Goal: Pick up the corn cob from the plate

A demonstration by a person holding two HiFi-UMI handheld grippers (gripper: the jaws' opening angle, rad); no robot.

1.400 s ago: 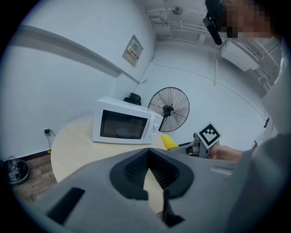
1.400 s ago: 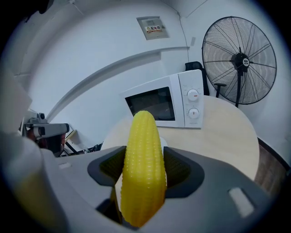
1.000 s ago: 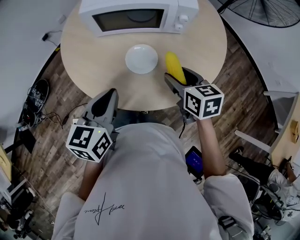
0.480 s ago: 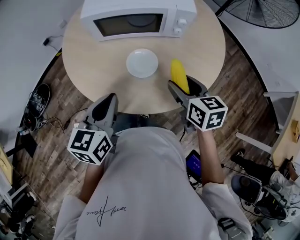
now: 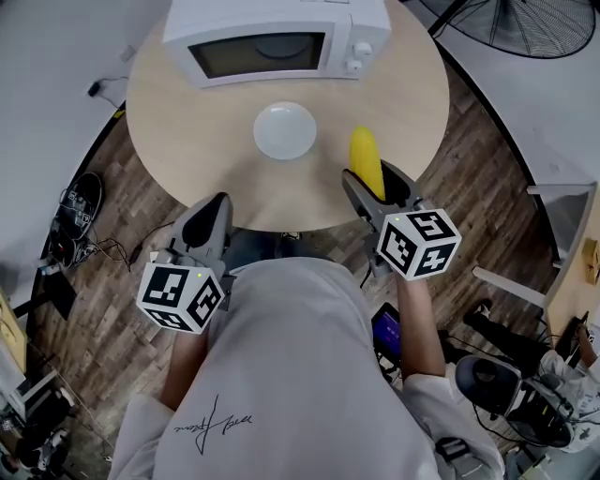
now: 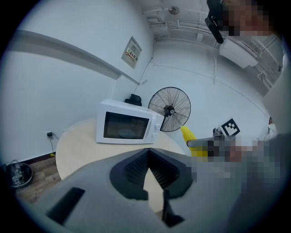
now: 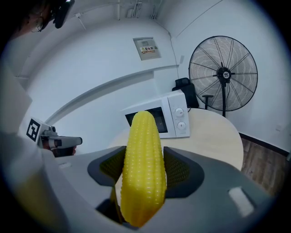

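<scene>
The yellow corn cob (image 5: 365, 159) is off the plate and clamped between the jaws of my right gripper (image 5: 373, 178), over the table's near right part. In the right gripper view the corn cob (image 7: 142, 159) stands up between both ribbed pads (image 7: 178, 167), with its tip past them. The white plate (image 5: 284, 130) sits bare at the table's middle, in front of the microwave. My left gripper (image 5: 212, 208) hovers at the table's near edge, left of the plate. Its fingertips (image 6: 148, 152) meet with nothing between them.
A white microwave (image 5: 277, 37) with its door closed stands at the back of the round wooden table (image 5: 178, 103). A standing fan (image 5: 525, 23) is on the floor at the far right. Cables and a shoe (image 5: 75, 192) lie on the floor to the left.
My right gripper has carried the corn cob to the right and back towards me, farther from the plate. The left gripper has stayed where it was.
</scene>
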